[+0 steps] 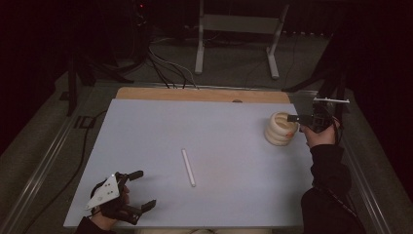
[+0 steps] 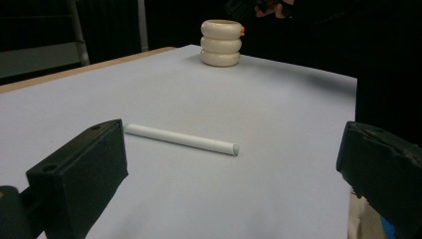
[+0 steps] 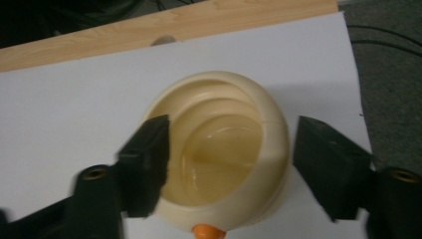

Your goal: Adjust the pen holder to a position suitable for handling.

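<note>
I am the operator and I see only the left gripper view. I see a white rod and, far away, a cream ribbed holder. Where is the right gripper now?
Observer: The right gripper is at the cream ribbed holder, above its rim, by the table's far right part.
Operator: Does it grip the holder?
Observer: Not visibly. In the right gripper view its jaws are open: one is over the rim, the other is outside the wall.
Operator: Is something inside the holder?
Observer: Looking down into it, the inside seems empty. A small orange knob sticks out at its lower edge.
Operator: And the white rod?
Observer: The white rod lies flat mid-table, apart from the open left gripper.
</note>
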Available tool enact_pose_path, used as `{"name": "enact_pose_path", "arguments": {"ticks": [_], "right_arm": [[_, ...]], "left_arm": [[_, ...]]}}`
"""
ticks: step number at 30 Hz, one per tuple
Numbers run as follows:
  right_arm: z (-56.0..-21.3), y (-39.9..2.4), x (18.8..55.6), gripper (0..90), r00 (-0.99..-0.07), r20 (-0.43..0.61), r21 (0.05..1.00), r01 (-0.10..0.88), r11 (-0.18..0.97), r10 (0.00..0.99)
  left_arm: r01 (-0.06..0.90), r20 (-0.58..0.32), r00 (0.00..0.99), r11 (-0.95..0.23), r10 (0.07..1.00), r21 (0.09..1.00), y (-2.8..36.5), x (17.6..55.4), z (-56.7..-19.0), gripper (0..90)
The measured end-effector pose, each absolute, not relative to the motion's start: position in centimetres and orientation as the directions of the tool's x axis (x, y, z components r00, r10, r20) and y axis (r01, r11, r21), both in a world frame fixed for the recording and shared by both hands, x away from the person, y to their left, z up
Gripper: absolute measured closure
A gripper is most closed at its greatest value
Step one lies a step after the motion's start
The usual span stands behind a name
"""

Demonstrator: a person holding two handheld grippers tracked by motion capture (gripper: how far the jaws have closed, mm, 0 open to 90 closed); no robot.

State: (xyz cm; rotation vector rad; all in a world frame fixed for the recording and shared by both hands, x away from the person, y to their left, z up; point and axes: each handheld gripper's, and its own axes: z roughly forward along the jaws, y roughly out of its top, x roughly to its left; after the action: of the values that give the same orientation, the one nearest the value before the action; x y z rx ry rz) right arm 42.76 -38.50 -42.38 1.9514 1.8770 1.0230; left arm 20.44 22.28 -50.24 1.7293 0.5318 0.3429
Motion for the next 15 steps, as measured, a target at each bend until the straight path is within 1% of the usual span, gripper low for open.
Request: {"name": "enact_pose_path", "arguments": {"ticks": [1, 2, 3, 4, 6, 7, 11, 14, 15], "right_arm": [[-42.4, -38.5, 42.8, 34.7, -0.074, 0.311, 0.616, 0.775, -0.141, 0.948], [-42.4, -38.6, 43.0, 41.4, -0.06, 0.306, 0.61, 0.779, -0.147, 0.95], [-42.4, -38.6, 43.0, 41.4, -0.06, 0.306, 0.61, 0.779, -0.147, 0.95], [-42.6, -38.6, 43.2, 45.0, -0.043, 0.3, 0.601, 0.784, -0.153, 0.953], [-42.7, -38.6, 43.3, 46.2, -0.04, 0.3, 0.592, 0.791, -0.153, 0.953], [-43.0, -38.6, 43.5, 48.5, -0.021, 0.295, 0.578, 0.8, -0.161, 0.955], [-43.3, -38.6, 43.8, 50.4, -0.002, 0.293, 0.564, 0.808, -0.171, 0.956], [-43.6, -38.7, 44.0, 55.0, 0.014, 0.289, 0.547, 0.818, -0.177, 0.957], [-43.6, -38.7, 44.0, 55.0, 0.014, 0.289, 0.547, 0.818, -0.177, 0.957]], "left_arm": [[0.164, -0.057, 0.85, -0.162, 0.523, 0.973, 22.3, 20.4, -50.2, 0.2], [0.165, -0.057, 0.851, -0.162, 0.523, 0.973, 22.3, 20.4, -50.2, 0.2], [0.165, -0.057, 0.851, -0.162, 0.523, 0.973, 22.3, 20.4, -50.2, 0.2], [0.164, -0.056, 0.851, -0.162, 0.523, 0.973, 22.3, 20.4, -50.2, 0.2], [0.161, -0.054, 0.851, -0.162, 0.523, 0.974, 22.3, 20.4, -50.2, 0.2], [0.159, -0.051, 0.851, -0.164, 0.523, 0.974, 22.3, 20.4, -50.2, 0.2], [0.16, -0.051, 0.851, -0.164, 0.523, 0.973, 22.3, 20.4, -50.2, 0.2], [0.16, -0.052, 0.851, -0.163, 0.523, 0.973, 22.3, 20.4, -50.2, 0.2], [0.16, -0.052, 0.851, -0.163, 0.523, 0.973, 22.3, 20.4, -50.2, 0.2]]}}
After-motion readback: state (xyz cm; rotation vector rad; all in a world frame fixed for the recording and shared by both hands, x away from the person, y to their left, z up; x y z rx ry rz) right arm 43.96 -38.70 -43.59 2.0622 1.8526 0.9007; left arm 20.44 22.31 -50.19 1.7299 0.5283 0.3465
